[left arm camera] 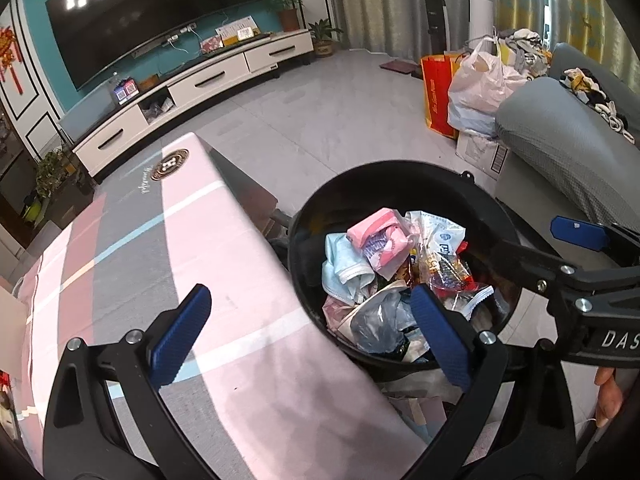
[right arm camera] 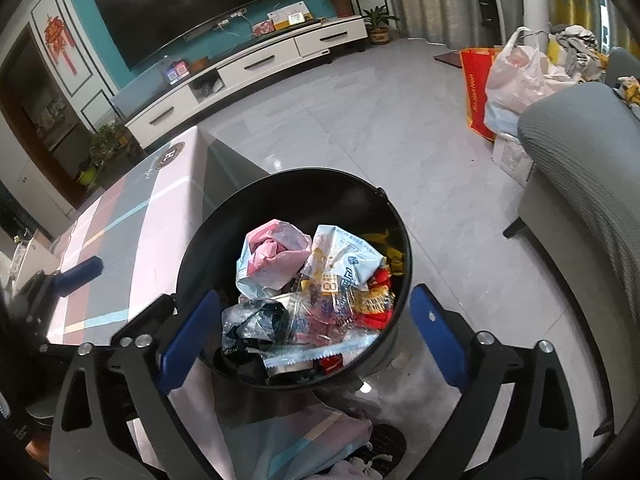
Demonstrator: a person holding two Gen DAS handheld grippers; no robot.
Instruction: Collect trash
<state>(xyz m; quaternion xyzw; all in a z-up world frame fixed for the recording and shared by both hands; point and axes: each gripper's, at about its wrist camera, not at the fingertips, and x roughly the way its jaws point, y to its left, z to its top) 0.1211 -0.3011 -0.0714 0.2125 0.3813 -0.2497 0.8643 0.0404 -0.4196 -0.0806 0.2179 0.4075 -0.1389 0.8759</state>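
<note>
My left gripper [left arm camera: 312,336] has its jaws spread wide, nothing between them. One blue pad [left arm camera: 182,334] sits over the table edge, the other over the near rim of the bin. My right gripper [right arm camera: 316,336] is also wide apart and holding nothing, its pads straddling the near side of the bin; in the left wrist view it comes in from the right with one blue tip above the bin's right rim.

The black trash bin [right arm camera: 280,196] stands on the floor just beside the table [left arm camera: 132,248], which wears a pink, grey and white plaid cloth. The bin is loaded with trash [right arm camera: 312,280]: a crumpled pink wrapper [left arm camera: 380,232], a light blue cloth-like piece [left arm camera: 340,268], a white printed pouch [right arm camera: 344,256], red and yellow snack packets, clear plastic, a dark crumpled bag [right arm camera: 256,320].

Further out: grey sofa [left arm camera: 560,132] on the right, a white plastic bag [left arm camera: 480,80] and a red-orange shopping bag [left arm camera: 436,92] on the tile floor beside it. The TV [left arm camera: 152,12] hangs on a teal wall above a long white cabinet [left arm camera: 208,80], potted plants near its far end.
</note>
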